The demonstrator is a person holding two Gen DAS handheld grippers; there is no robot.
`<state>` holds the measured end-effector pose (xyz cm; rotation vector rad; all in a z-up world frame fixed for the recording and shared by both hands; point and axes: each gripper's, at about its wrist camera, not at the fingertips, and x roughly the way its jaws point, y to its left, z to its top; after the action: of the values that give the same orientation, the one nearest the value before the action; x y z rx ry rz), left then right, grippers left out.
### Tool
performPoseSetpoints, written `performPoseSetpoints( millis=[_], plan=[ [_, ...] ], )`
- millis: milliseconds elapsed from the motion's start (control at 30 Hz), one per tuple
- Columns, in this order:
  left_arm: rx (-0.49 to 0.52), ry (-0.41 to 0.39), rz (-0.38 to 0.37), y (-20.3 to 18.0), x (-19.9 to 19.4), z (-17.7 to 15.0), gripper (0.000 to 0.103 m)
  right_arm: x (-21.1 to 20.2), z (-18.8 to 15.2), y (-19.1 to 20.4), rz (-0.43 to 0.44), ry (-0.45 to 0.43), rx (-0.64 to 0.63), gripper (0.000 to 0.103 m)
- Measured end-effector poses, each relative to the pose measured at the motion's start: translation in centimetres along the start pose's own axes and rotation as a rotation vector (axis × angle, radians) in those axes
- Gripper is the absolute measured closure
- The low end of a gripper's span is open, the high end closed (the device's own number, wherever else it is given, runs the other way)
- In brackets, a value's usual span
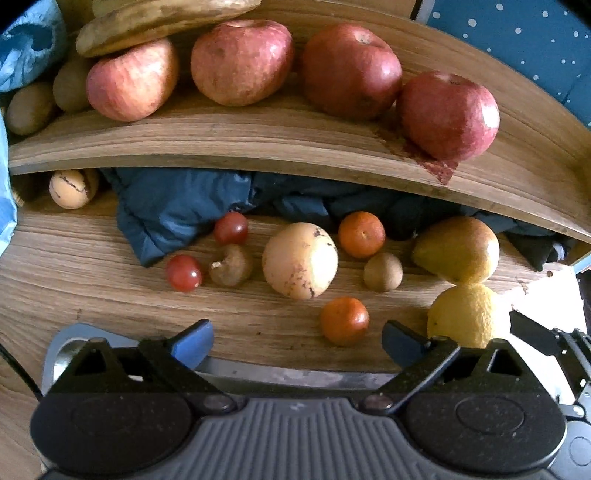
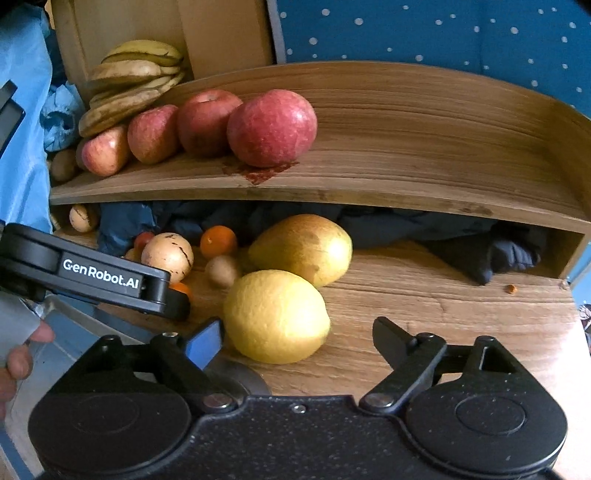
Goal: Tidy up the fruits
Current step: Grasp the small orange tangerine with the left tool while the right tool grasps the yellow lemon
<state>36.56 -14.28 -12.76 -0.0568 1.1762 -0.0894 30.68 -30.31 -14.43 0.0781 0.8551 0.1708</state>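
Note:
Several red apples (image 1: pixel 240 61) stand in a row on the wooden shelf (image 1: pixel 258 136), with bananas (image 1: pixel 147 20) and kiwis (image 1: pixel 31 107) at its left end. On the table below lie a round yellow-tan fruit (image 1: pixel 300 260), two tangerines (image 1: pixel 344 320), two cherry tomatoes (image 1: pixel 183 273), a kiwi (image 1: pixel 383 271), a pear (image 1: pixel 458 249) and a lemon (image 1: pixel 463 315). My left gripper (image 1: pixel 297 341) is open and empty just in front of the near tangerine. My right gripper (image 2: pixel 295 341) is open, with the lemon (image 2: pixel 275 315) by its left finger and the pear (image 2: pixel 301 249) behind.
A dark blue cloth (image 1: pixel 177 206) is bunched under the shelf at the back. A brown mushroom-like piece (image 1: pixel 231 266) lies by the tomatoes. Another tan fruit (image 1: pixel 70 188) sits far left under the shelf. The shelf's right half (image 2: pixel 443 158) is bare wood.

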Motion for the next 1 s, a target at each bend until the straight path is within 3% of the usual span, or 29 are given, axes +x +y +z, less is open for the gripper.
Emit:
performPoseSetpoints(
  millis=[167,400,767,1000],
  plan=[
    [-0.004,0.002,-0.018,-0.42,0.45,-0.09,0.013,0.28,0.02,0.05,0.022,-0.001,-0.005,0.023],
    [-0.019,-0.004,-0.056,-0.76,0.68,-0.19,0.027,0.28,0.02,0.33,0.062,-0.019,-0.011,0.041],
    [-0.018,-0.015,-0.099,-0.44,0.26,-0.28,0.049,0.40,0.10,0.29,0.065,-0.023,-0.015,0.041],
    [-0.020,-0.025,-0.110,-0.67,0.11,-0.29,0.071,0.35,0.03,0.07,0.075,-0.023,-0.008,0.041]
  ],
)
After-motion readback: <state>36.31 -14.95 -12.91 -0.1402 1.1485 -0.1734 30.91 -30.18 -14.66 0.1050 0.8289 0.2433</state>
